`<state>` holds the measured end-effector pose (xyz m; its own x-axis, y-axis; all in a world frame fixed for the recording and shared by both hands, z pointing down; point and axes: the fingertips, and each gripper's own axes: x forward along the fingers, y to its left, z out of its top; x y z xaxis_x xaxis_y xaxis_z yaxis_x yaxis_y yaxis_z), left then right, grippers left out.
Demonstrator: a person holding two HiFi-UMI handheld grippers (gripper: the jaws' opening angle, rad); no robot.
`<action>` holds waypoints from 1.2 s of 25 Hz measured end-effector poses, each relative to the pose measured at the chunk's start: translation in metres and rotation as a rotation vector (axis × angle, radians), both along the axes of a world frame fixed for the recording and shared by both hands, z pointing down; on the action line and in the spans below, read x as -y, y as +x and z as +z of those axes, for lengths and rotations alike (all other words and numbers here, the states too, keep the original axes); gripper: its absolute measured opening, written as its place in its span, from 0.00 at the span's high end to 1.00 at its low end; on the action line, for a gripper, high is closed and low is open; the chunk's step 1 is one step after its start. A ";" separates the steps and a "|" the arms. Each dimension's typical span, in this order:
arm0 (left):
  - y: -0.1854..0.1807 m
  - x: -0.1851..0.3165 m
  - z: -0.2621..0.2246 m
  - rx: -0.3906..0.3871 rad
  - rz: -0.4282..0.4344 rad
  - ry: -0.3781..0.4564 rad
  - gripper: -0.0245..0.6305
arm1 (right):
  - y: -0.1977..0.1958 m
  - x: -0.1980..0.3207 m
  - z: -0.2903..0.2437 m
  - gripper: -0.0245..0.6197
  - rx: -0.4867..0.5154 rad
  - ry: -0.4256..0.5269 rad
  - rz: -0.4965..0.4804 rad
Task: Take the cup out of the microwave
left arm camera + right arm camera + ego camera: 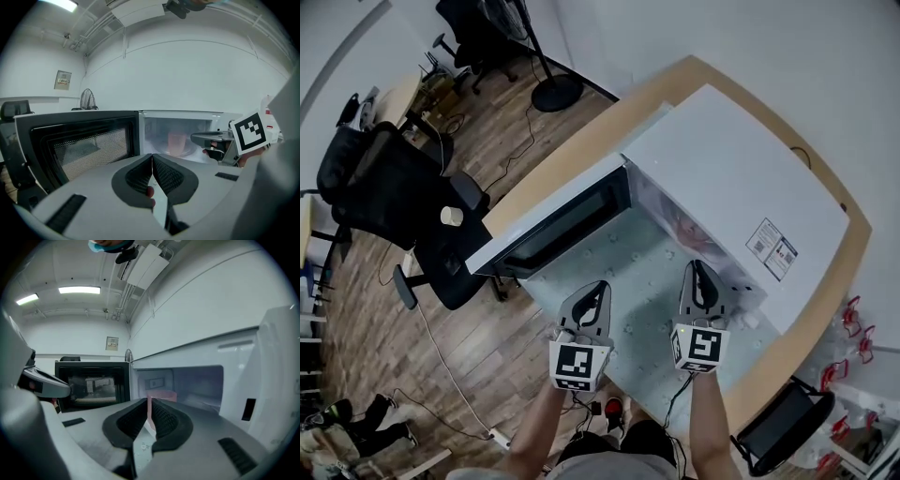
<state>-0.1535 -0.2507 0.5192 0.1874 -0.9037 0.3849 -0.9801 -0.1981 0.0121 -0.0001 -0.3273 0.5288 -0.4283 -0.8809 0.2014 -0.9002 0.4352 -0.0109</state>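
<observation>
- Wood flooring (487,347) is seen around a wood-edged bench (572,150), with black office chairs (384,187) at the left of the head view.
- A white microwave (741,178) is set on the bench, and its dark-windowed door (553,230) is swung fully open to the left.
- A pink cup (177,143) is seen upright inside the microwave cavity, towards the back, and is touched by neither tool.
- The left hand-held gripper (596,289) is held in front of the open cavity. Its jaws are pressed together with nothing between them, as its own view shows (152,164).
- The right hand-held gripper (698,272) is held beside it, nearer the microwave opening. Its jaws are likewise closed and empty (150,411).
- From the right gripper view, the cup (161,396) is seen just above the closed jaw tips, further back and well apart from them.
- Both hand-held grippers are pointed towards the cavity, outside it.
</observation>
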 end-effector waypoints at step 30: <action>-0.010 0.009 0.029 -0.005 -0.035 -0.043 0.93 | -0.002 0.070 0.037 0.47 -0.015 -0.065 0.050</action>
